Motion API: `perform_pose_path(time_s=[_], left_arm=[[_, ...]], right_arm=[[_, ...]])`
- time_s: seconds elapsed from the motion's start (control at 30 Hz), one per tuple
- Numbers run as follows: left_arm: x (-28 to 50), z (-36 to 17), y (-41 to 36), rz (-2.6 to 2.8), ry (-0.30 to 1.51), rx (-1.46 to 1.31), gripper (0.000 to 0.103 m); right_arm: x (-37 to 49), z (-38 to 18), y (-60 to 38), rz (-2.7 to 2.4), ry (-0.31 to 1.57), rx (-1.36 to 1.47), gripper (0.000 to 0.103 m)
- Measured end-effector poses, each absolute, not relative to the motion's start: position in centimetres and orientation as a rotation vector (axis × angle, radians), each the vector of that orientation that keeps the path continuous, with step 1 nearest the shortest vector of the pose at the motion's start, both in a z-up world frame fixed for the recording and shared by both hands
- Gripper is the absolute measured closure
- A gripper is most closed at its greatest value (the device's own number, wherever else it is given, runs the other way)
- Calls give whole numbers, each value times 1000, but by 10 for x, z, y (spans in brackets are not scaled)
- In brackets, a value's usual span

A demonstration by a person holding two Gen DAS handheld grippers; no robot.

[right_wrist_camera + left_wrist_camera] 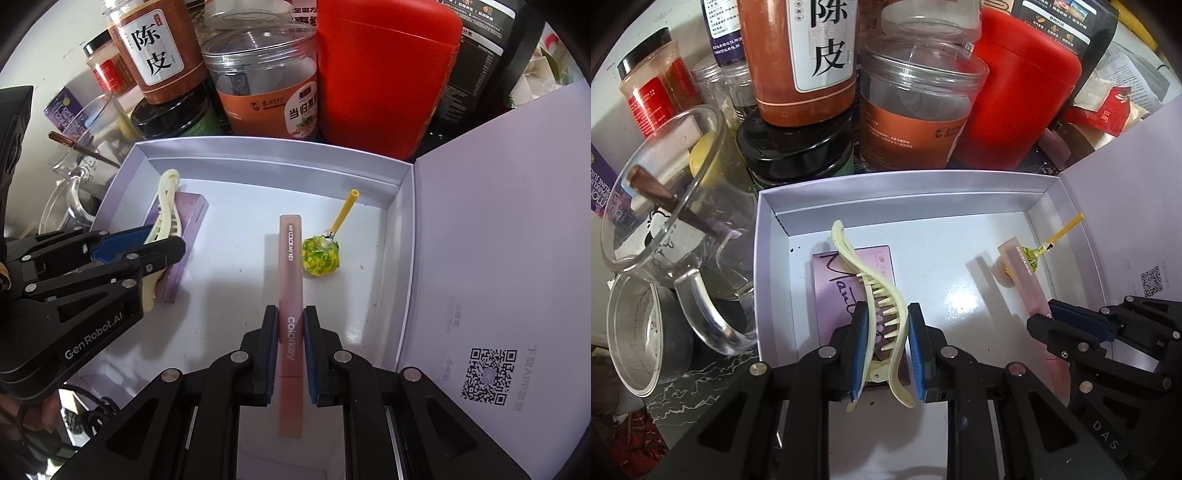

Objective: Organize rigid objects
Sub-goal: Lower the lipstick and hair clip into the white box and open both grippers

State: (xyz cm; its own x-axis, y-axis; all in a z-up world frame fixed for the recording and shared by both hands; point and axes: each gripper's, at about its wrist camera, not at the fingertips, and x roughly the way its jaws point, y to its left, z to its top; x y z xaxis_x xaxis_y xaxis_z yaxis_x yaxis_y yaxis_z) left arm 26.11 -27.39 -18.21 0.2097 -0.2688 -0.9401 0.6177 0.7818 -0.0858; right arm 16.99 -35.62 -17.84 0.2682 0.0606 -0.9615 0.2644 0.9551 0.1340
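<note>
My left gripper [886, 325] is shut on a cream hair claw clip [875, 291], held low over the open white box [897, 188] above a flat purple packet [834, 280] lying on the box floor. My right gripper [290, 328] is shut on a long pink cosmetic tube [291, 266], lengthwise over the middle of the white box [273, 151]. A lollipop in a green-yellow wrapper [320, 260] with a yellow stick lies just right of the tube. The left gripper [147, 245] with the clip [168, 210] shows at the left of the right wrist view.
Behind the box crowd jars and bottles: a red canister [384, 66], a clear orange-label jar [266, 92], a brown sauce bottle [801, 59], a black-lidded jar [798, 155]. A glass mug [672, 206] stands left. The box's lid [498, 258] lies open at right.
</note>
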Motion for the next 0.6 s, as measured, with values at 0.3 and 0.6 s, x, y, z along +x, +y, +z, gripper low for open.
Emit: perform_pose_path(time_s=[0.3, 0.6], left_arm=[[261, -179, -278, -618, 1234, 376, 82], [256, -160, -281, -575, 1213, 398, 77]], right_arm=[[170, -172, -352, -160, 1301, 258, 89], [166, -147, -352, -171, 1271, 236, 89]])
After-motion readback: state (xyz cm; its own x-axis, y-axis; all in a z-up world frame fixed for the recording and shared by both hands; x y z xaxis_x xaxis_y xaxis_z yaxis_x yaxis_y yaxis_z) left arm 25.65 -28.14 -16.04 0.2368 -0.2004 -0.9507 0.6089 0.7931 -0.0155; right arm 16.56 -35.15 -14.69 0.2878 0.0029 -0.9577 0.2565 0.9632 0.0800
